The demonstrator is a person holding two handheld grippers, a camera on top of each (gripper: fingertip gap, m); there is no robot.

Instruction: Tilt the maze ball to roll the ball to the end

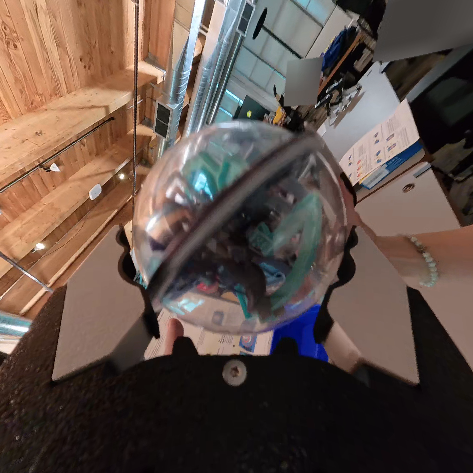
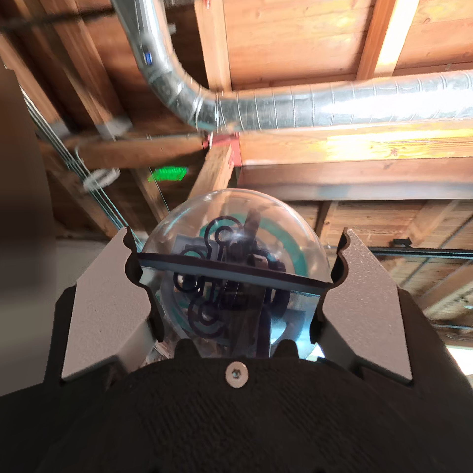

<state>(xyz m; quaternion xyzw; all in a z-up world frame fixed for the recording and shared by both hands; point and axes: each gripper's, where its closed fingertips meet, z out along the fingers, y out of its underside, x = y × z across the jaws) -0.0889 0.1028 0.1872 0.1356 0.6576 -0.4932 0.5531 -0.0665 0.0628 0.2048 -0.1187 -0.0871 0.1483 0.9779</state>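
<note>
One maze ball (image 1: 239,227) is in view, a clear sphere with teal and dark tracks inside and a dark seam band around its middle. Both tongs have hold of it at once, and it is lifted up toward the ceiling, off any table.

In the left wrist view the left tongs (image 1: 236,258) are spread wide around the sphere, their two grey fingers (image 1: 102,294) pressed against its sides. The seam band runs on a slant here, from lower left to upper right. A hand with a pale bead bracelet (image 1: 427,261) reaches in from the right and touches the ball's far side. Beyond it lie a white table (image 1: 399,204) and a printed sheet (image 1: 381,146) with coloured pictures; its print is too small and blurred to read. A blue object (image 1: 299,330) shows below the ball.

In the right wrist view the right tongs (image 2: 235,258) are likewise spread wide, with the seam band seated in the notches of both fingers (image 2: 107,294) and lying nearly level, dipping slightly to the right. A dark looping pattern is printed on the shell. The small ball inside cannot be made out in either view.

Overhead are wooden beams (image 2: 332,143), one silver duct (image 2: 307,105) with a bend, and one green lit sign (image 2: 167,174), blurred beyond reading.
</note>
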